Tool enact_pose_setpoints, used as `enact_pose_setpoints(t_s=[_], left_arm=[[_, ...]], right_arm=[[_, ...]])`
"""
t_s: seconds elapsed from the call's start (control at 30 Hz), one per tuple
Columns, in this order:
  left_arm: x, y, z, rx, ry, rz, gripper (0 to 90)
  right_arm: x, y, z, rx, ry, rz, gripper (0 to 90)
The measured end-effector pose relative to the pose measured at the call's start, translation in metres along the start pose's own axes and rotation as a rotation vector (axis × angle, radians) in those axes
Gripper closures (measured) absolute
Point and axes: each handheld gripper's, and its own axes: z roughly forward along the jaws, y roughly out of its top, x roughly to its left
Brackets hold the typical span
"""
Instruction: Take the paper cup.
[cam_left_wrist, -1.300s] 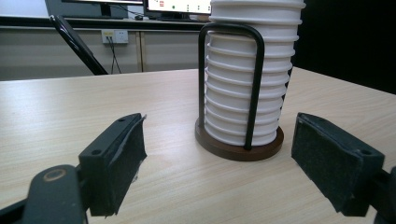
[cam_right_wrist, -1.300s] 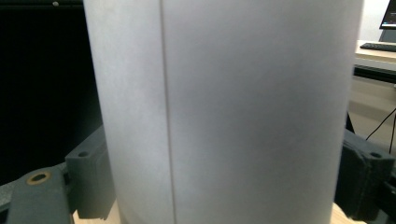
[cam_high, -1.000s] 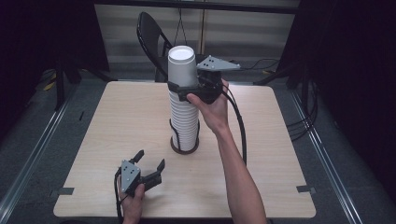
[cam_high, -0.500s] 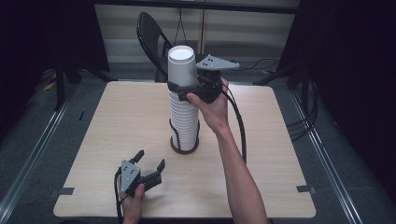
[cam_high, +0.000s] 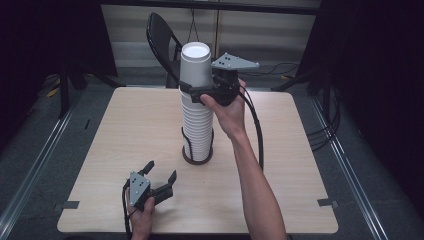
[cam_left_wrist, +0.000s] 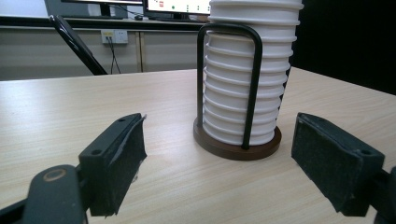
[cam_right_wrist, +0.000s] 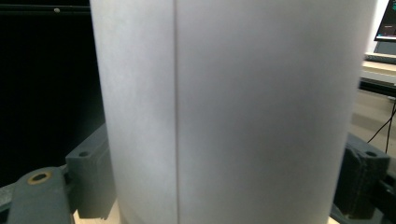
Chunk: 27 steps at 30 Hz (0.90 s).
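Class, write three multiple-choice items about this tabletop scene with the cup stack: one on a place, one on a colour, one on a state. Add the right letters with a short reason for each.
1. Where does the left gripper sit?
A. on the near left part of the table
B. on the chair
C. on top of the stack

2. What colour are the cups in the stack?
A. red
B. white
C. blue

3. How do the right gripper's jaws stand?
A. wide open, away from the cups
B. closed around the top cup
C. flat on the table

Key: 1 A, the high view shows it low on the wooden table, near the front edge. 2 B, every cup is white. 3 B, the right gripper view shows a jaw against each side of the top cup.
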Motion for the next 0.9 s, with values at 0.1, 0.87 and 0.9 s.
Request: enact_pose_setpoints(t_s=[0.1, 0.87, 0.9], left_arm=[[0.0, 0.0, 0.0, 0.001, 0.0, 0.002, 17.4], [0.0, 0.0, 0.0, 0.003, 0.0, 0.003, 17.4], [0.0, 0.0, 0.0, 0.002, 0.001, 0.0, 17.4]], right_arm=[[0.0, 0.001, 0.0, -0.001, 0.004, 0.0, 13.7], [0.0, 0.026, -0.011, -0.106, -0.001, 0.029, 14.1], [0.0, 0.027, -0.012, -0.117, 0.006, 0.035, 14.1]])
